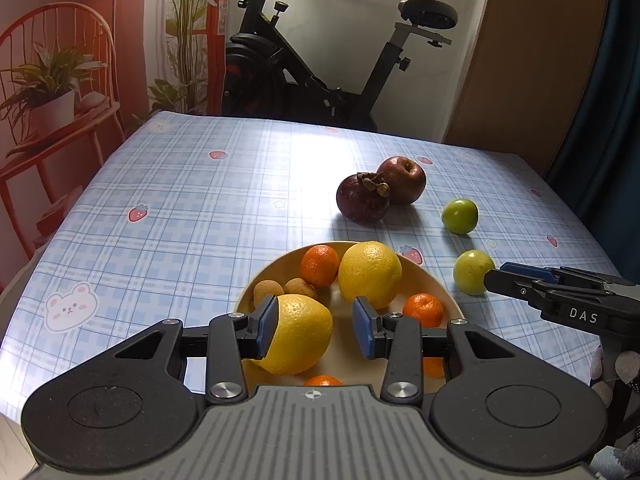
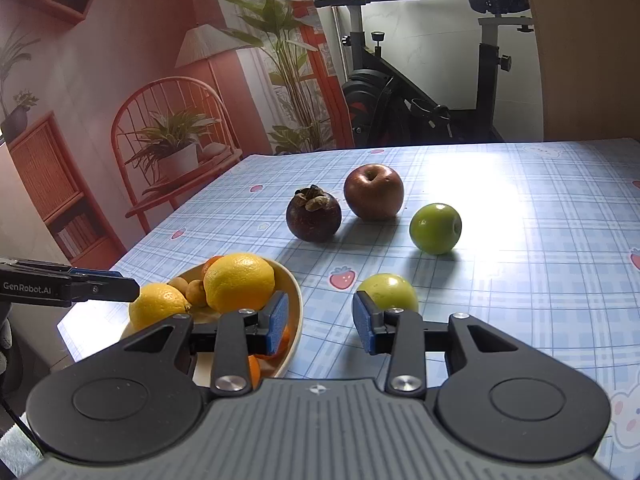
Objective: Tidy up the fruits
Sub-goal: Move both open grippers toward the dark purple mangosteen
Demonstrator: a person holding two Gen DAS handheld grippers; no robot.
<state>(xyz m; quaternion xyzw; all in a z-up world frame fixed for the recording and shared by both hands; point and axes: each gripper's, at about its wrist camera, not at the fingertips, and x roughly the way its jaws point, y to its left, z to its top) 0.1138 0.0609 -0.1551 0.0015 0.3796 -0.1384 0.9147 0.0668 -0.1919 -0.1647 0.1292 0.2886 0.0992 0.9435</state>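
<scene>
A cream bowl [image 1: 434, 278] holds two lemons [image 1: 370, 274], mandarins [image 1: 320, 266] and small brown longans [image 1: 268, 290]. My left gripper [image 1: 316, 330] hangs open over the bowl. The near lemon [image 1: 300, 336] lies against its left pad, with a gap to the right pad. On the cloth beyond lie a mangosteen [image 2: 314, 214], a red apple [image 2: 374, 192] and two green fruits [image 2: 435, 228]. My right gripper [image 2: 320, 326] is open and empty beside the bowl [image 2: 294, 320]. The nearer green fruit [image 2: 390, 290] sits just past its right finger.
The table wears a blue plaid cloth [image 1: 180, 208] with strawberry prints. An exercise bike [image 1: 320, 60] stands behind the far edge. A red chair with a potted plant [image 1: 52, 92] is at the left. The right gripper's tip [image 1: 504, 276] reaches in beside the near green fruit [image 1: 472, 272].
</scene>
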